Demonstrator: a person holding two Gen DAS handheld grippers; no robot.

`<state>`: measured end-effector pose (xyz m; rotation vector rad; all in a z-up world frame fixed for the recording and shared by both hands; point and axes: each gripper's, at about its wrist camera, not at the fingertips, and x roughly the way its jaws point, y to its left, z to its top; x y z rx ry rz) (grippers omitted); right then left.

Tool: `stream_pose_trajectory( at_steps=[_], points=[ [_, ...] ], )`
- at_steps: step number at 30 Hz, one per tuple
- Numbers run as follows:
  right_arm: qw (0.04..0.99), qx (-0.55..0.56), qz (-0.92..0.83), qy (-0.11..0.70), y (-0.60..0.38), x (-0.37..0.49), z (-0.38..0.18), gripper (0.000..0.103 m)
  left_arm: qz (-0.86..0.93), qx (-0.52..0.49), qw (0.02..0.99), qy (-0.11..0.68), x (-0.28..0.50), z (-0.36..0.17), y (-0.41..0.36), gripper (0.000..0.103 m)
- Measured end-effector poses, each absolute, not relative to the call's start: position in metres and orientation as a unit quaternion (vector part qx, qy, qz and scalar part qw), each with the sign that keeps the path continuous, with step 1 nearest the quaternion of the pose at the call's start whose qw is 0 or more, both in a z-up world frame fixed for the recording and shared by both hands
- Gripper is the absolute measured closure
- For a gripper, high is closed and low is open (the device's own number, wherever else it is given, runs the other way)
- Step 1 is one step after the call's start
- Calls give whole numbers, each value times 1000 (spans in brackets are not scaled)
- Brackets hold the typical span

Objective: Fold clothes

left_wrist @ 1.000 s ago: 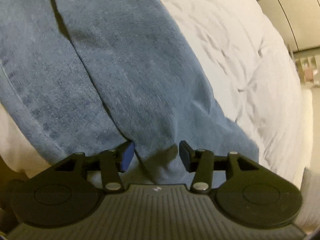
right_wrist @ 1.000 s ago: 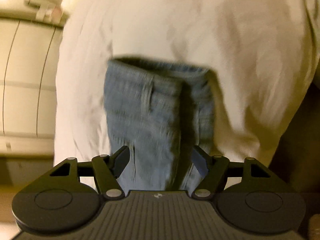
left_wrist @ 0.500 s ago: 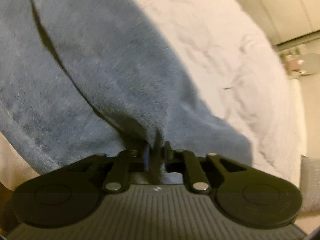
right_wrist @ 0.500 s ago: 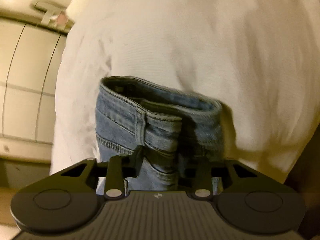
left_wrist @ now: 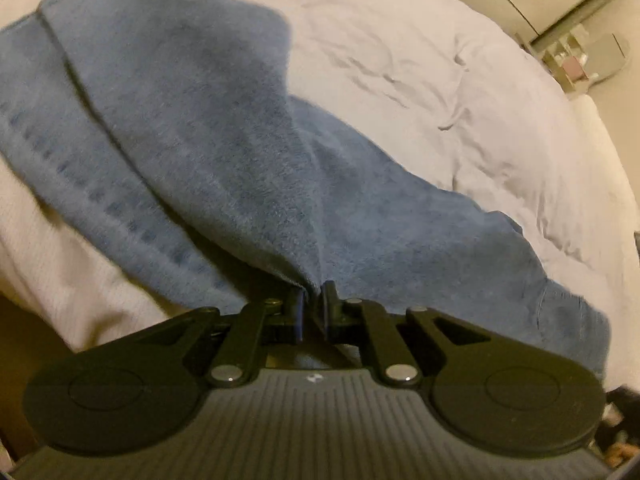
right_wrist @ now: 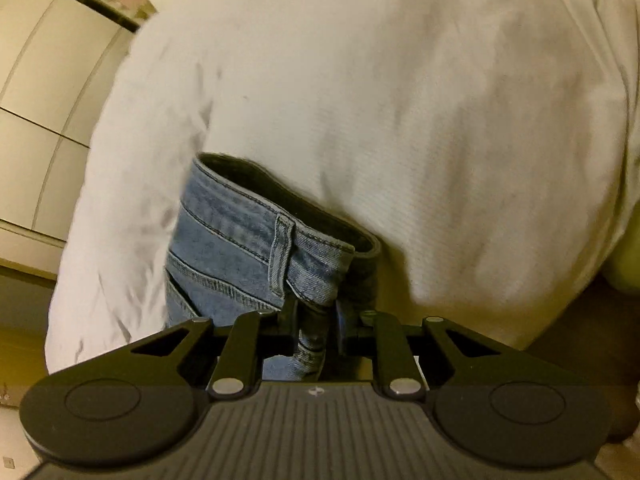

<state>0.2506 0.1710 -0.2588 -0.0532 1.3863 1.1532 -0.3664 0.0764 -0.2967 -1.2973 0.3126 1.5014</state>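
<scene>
Jaws of both grippers, left gripper (left_wrist: 311,304) and right gripper (right_wrist: 316,322), pinch jeans (left_wrist: 224,152) edges.

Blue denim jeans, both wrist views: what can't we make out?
- Left wrist: blue denim jeans motion-blurred; leg ends cut by the frame edge.
- Left gripper: pinched fabric edge hidden between the pads.
- Right wrist: waistband lower part hidden behind the right gripper.
</scene>
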Motion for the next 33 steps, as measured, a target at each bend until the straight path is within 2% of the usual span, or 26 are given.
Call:
stream_pose_trajectory(
  at_steps=[2,4,5,6,7,8,9,10,11,12,14,17,22,25,29,33],
  points=[
    [624,-26,520,583,171,247,-254,87,633,-531,542,154,-360,-298,76,95],
    [632,-56,513,578,169,245,-258,87,637,-538,521,182,-357,-309,77,83],
    [635,-74,502,583,171,244,-264,80,640,-539,514,189,-356,-309,77,81],
    [637,-91,491,587,173,244,-270,67,643,-539,507,196,-355,-309,77,80],
    [640,-101,483,588,173,243,-272,60,645,-535,506,204,-353,-303,74,79],
    [645,-104,477,588,173,242,-269,44,648,-530,505,213,-352,-296,70,80],
    [654,-111,470,582,173,239,-262,36,650,-525,503,221,-350,-289,67,78],
    [665,-126,465,571,174,234,-253,32,652,-520,502,230,-348,-282,63,77],
    [672,-145,466,558,172,226,-244,20,653,-515,501,238,-346,-275,59,77],
    [676,-165,469,544,170,216,-235,13,658,-515,495,241,-348,-269,55,75],
    [673,-192,486,524,164,196,-219,14,668,-521,474,238,-357,-259,43,75],
    [606,-207,538,548,162,152,-215,15,679,-533,449,229,-379,-247,30,75],
    [471,-214,576,633,156,74,-233,25,711,-535,417,185,-433,-222,21,75],
    [398,-212,584,675,158,26,-241,26,724,-535,404,162,-470,-212,27,75],
    [375,-196,585,692,161,-22,-239,26,724,-539,404,147,-524,-210,41,74],
    [380,-136,541,738,169,-65,-253,26,703,-558,415,150,-583,-222,64,74]
  ],
)
